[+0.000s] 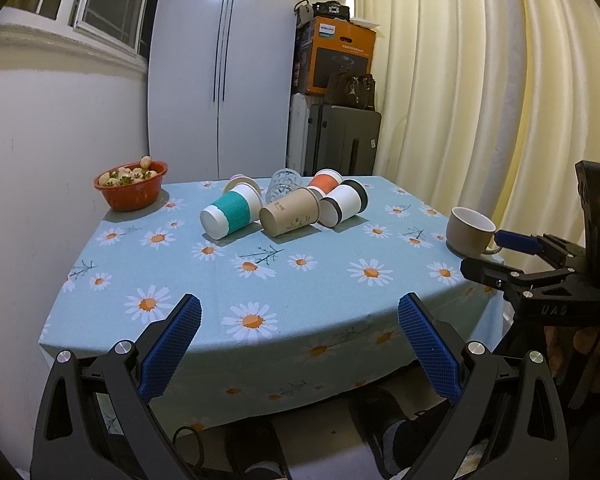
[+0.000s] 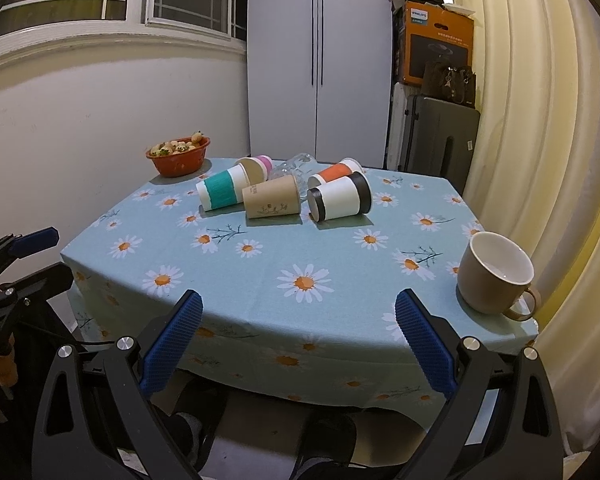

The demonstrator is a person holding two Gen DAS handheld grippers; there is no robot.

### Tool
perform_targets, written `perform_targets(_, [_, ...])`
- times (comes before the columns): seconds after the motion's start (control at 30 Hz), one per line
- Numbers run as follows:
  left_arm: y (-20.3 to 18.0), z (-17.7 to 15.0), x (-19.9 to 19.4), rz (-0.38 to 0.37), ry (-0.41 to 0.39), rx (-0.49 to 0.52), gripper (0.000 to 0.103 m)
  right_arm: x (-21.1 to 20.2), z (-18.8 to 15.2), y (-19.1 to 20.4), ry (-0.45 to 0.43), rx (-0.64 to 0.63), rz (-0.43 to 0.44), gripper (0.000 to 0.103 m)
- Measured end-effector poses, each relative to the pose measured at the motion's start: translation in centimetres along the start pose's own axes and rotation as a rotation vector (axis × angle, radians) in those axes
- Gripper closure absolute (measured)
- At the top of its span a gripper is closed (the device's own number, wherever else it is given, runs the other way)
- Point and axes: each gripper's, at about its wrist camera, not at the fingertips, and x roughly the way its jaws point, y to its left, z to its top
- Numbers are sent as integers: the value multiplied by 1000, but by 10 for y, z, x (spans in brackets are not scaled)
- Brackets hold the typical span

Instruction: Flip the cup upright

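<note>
Left wrist view: table (image 1: 300, 288) under a pale-blue daisy-print cloth fills the space ahead of both tongs. Left tongs (image 1: 299, 316) and right tongs (image 2: 299, 312) are spread wide with nothing between the pads, both hanging off the near edge.

Cluster of tipped cups sits far ahead, well apart from either pair. Black-banded white paper cup (image 2: 339, 197) is on its side ahead of the right tongs. Brown kraft paper cup (image 2: 272, 201) lies just beside it. Teal-sleeved white paper cup (image 2: 222, 191) lies beyond that, ahead of the left tongs. Behind them are an orange-banded cup (image 2: 334, 172), a pink-banded cup (image 2: 256, 168) and a clear cut-glass tumbler (image 2: 292, 167), all lying down.

Beige ceramic mug (image 2: 496, 272) already stands upright, near and to the right of the right tongs.

Judgement: nothing is grasped yet, so the step is the approach. Take a front-row cup across its sleeve mid-body, squeeze lightly since paper crushes, lift clear of its neighbours before rotating, then set it base down on open cloth. The cups touch, so nudging one may roll another.

Red plastic bowl of pale strawberries (image 1: 131, 184) is far left. The room has a grey cupboard (image 1: 220, 72), a cream curtain (image 1: 480, 80) and a dark suitcase (image 1: 344, 140).
</note>
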Motion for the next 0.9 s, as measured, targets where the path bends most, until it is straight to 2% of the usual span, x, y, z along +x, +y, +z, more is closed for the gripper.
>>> perform_targets(0.23, [12,16,7,-80,22,-40,7,12,13,-8,54,65,72,7])
perform_targets(0.4, [24,38,26,-88,55,-36,7,29,31,-22,93,152,138,7])
perform_targets(0.53, [33,63,49,-92,83,10,7,48,54,-25,110,172,185,7])
perform_targets(0.67, [39,87,75,-81,131,100,7,71,72,-27,153,204,239,7])
perform_targets(0.9, [54,121,144,-115,309,223,7,118,101,-28,218,231,310,7])
